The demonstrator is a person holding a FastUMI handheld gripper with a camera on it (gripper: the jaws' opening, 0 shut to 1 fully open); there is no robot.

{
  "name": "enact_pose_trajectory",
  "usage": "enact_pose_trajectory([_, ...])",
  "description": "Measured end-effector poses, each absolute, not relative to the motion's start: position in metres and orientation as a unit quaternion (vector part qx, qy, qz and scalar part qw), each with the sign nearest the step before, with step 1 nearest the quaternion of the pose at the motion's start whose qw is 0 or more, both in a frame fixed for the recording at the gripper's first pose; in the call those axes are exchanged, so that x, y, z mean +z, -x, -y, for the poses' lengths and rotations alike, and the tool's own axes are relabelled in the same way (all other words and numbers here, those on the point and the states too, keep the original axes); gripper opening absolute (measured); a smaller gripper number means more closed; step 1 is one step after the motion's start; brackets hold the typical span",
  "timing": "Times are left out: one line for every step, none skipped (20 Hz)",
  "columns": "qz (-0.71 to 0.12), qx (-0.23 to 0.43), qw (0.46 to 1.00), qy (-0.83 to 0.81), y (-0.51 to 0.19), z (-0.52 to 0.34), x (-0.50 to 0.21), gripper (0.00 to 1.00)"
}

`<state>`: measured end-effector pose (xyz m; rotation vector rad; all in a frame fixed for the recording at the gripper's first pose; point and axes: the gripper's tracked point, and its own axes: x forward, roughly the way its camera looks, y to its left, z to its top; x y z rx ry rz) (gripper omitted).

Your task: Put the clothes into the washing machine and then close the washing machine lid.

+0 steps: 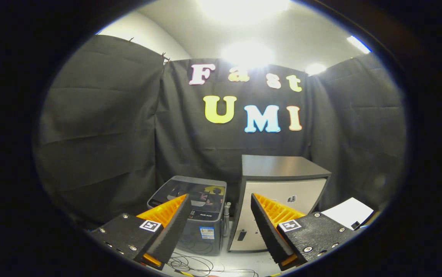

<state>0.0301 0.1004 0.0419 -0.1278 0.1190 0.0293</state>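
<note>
Two orange-and-black fingers (pixel 167 215) of my hand-held gripper (pixel 220 209) stand wide apart with nothing between them, so I read it as open and holding nothing. Beyond the left finger I see a small dark grey washing machine with a smoky see-through lid (pixel 196 215); the lid lies flat and looks shut, though the finger covers its near left corner and I cannot make out the front clearly. Through the lid I catch dim shapes and a yellowish patch, too murky for me to say what they are. Just beside the machine, to its right, stands a pale cabinet with a dark grey top (pixel 282 181), and the right finger hides its lower front corner. Between the two a slim metal post (pixel 227 213) rises. Near the right finger a white sheet of paper (pixel 347 212) lies partly cut off behind the gripper body. Thin black cables (pixel 190 263) curl on the pale floor (pixel 244 261) just ahead of the fingers. I cannot pick out any clothes for certain from here.
</note>
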Motion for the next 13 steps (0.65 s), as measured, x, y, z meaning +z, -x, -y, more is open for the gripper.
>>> enact_pose_trajectory([-0.051, 0.006, 0.997, 0.061, -0.018, -0.093, 0.047, 0.95])
enact_pose_trajectory([-0.043, -0.004, 0.997, 0.059, -0.011, -0.087, 0.052, 0.95])
enact_pose_trajectory([-0.039, -0.008, 0.997, 0.062, -0.002, -0.082, 0.055, 0.95])
enact_pose_trajectory([-0.039, -0.014, 0.997, 0.068, 0.006, -0.079, 0.052, 0.95])
enact_pose_trajectory([-0.033, -0.016, 0.997, 0.072, 0.013, -0.077, 0.053, 0.95])
enact_pose_trajectory([-0.03, -0.016, 0.997, 0.071, 0.018, -0.077, 0.057, 0.95])
enact_pose_trajectory([-0.031, -0.014, 0.997, 0.067, 0.024, -0.077, 0.055, 0.95])
enact_pose_trajectory([-0.03, -0.011, 0.997, 0.063, 0.028, -0.08, 0.053, 0.95])
enact_pose_trajectory([-0.031, -0.011, 0.998, 0.062, 0.033, -0.081, 0.053, 0.95])
enact_pose_trajectory([-0.03, -0.01, 0.998, 0.061, 0.037, -0.082, 0.053, 0.95])
enact_pose_trajectory([-0.03, -0.008, 0.998, 0.061, 0.04, -0.084, 0.055, 0.95])
enact_pose_trajectory([-0.029, -0.005, 0.998, 0.062, 0.042, -0.086, 0.056, 0.95])
enact_pose_trajectory([-0.029, -0.004, 0.998, 0.064, 0.043, -0.088, 0.056, 0.95])
